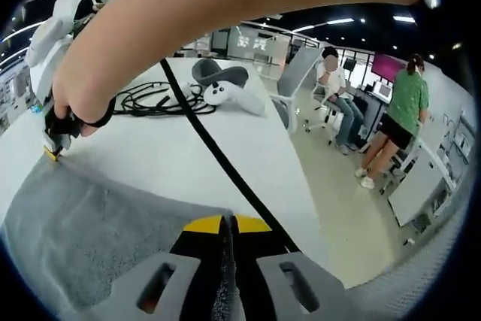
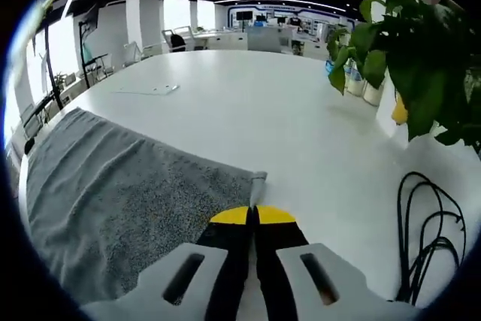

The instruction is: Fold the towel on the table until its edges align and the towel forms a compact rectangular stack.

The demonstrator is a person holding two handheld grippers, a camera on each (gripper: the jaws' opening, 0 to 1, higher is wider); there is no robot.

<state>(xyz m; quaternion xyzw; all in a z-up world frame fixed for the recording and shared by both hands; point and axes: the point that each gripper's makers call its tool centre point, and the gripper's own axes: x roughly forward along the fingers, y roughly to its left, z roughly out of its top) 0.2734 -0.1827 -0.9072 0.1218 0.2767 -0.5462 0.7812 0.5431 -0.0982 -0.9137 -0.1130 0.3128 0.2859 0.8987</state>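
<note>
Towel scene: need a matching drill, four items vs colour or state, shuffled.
Items:
1. towel
2. left gripper
3. plant
4. cable

Descriptions:
A. black, running across the table
B. green, leafy, at the table's edge
C. shut on a towel corner
D. grey, lying spread out

Pairs: 1-D, 2-C, 3-B, 4-A
</note>
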